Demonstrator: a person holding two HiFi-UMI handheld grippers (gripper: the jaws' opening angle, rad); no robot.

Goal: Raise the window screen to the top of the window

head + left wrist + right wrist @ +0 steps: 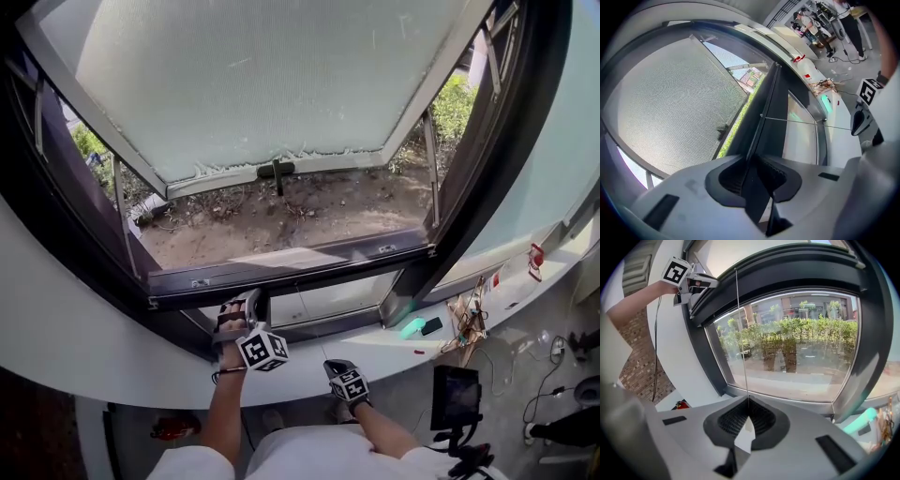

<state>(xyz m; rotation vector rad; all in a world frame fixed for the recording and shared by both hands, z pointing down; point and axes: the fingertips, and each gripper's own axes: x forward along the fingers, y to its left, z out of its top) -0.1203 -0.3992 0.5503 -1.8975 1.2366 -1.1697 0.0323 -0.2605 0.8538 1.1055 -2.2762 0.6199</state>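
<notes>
The screen's dark bar (291,267) runs across the bottom of the open window section, above a fixed lower pane (328,302). My left gripper (236,307) is at the bar's left end. In the left gripper view its jaws (752,164) are shut on the bar's edge (761,126). A thin pull cord (740,333) drops from the bar into my right gripper (748,401), which is shut on it. That gripper (337,366) sits lower, to the right of the left one. The cord (797,122) stretches taut between bar and right gripper. The mesh itself cannot be made out.
The frosted sash (262,75) is swung outward, its handle (277,171) at the lower edge. A white sill (94,347) curves below the frame. On it to the right lie a teal object (412,327) and tangled wires (466,323). A dark screen on a stand (456,396) is lower right.
</notes>
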